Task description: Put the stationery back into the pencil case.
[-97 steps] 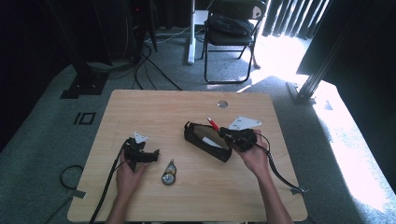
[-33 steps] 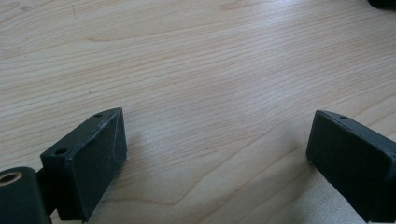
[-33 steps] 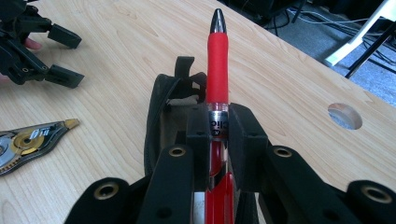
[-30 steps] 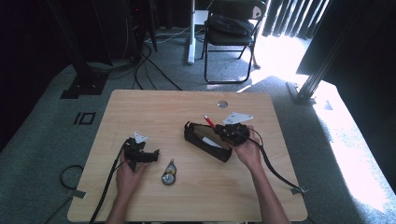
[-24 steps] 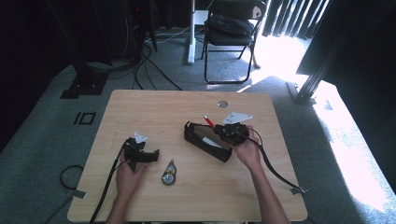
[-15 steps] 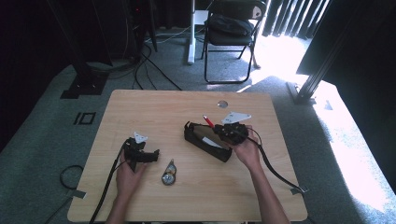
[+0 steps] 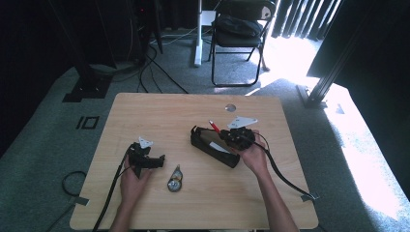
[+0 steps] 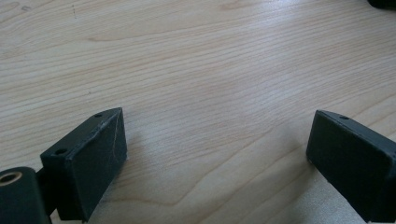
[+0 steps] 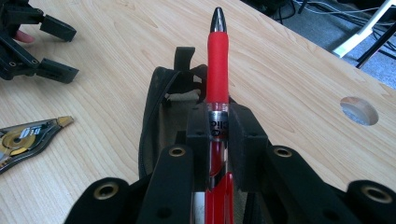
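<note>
High view: looks forward and down from above my side of the wooden table (image 7: 159, 111), taking in all of it, far off.
Left gripper view: rides my left gripper (image 8: 217, 154), close over bare table wood, facing along the wide-apart jaws.
Right gripper view: rides my right gripper (image 9: 218, 133), close above the black pencil case (image 9: 154, 121), facing along the red pen (image 9: 217, 70).
Shared: pencil case, correction tape dispenser (image 9: 28, 137) and left gripper, in high and right gripper views.

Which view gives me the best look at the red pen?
The right gripper view: the pen stands clamped in the right gripper, tip forward over the open black pouch. In the high view, only a small red sliver.
</note>
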`<state>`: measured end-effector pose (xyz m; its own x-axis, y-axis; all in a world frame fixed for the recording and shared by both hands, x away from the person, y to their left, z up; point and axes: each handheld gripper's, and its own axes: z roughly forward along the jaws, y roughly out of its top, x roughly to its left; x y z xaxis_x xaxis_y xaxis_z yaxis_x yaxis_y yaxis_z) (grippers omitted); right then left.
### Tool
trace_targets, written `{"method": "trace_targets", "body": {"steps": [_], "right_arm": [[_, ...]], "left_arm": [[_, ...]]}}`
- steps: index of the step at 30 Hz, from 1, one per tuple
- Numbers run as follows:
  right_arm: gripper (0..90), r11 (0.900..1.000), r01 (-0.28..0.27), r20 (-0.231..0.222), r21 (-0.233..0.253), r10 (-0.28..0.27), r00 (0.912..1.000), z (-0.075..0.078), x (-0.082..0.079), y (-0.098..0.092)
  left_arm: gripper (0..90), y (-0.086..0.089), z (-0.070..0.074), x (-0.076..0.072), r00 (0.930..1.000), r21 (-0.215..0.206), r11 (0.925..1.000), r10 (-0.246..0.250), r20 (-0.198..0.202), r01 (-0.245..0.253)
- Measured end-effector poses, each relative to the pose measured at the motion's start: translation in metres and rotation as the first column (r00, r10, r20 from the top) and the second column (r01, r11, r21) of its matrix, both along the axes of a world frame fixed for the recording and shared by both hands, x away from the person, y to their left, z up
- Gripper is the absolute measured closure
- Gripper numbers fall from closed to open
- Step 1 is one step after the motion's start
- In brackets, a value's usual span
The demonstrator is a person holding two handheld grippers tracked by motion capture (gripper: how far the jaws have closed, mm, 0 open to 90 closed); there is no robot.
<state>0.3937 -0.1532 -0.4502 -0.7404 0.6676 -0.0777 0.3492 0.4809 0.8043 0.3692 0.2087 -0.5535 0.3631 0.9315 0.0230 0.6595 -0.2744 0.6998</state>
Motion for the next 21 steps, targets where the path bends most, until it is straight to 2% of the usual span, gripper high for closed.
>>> {"method": "trace_targets", "body": {"steps": [21], "right_arm": [[79.0,1.000,-0.014,-0.021,-0.017,0.013,0.9997,-0.0088,0.0049,0.0052]], "left_arm": [[5.4,0.0001,0.0000,0.0000,1.0000,0.001,1.0000,0.000,0.000,0.000]]}}
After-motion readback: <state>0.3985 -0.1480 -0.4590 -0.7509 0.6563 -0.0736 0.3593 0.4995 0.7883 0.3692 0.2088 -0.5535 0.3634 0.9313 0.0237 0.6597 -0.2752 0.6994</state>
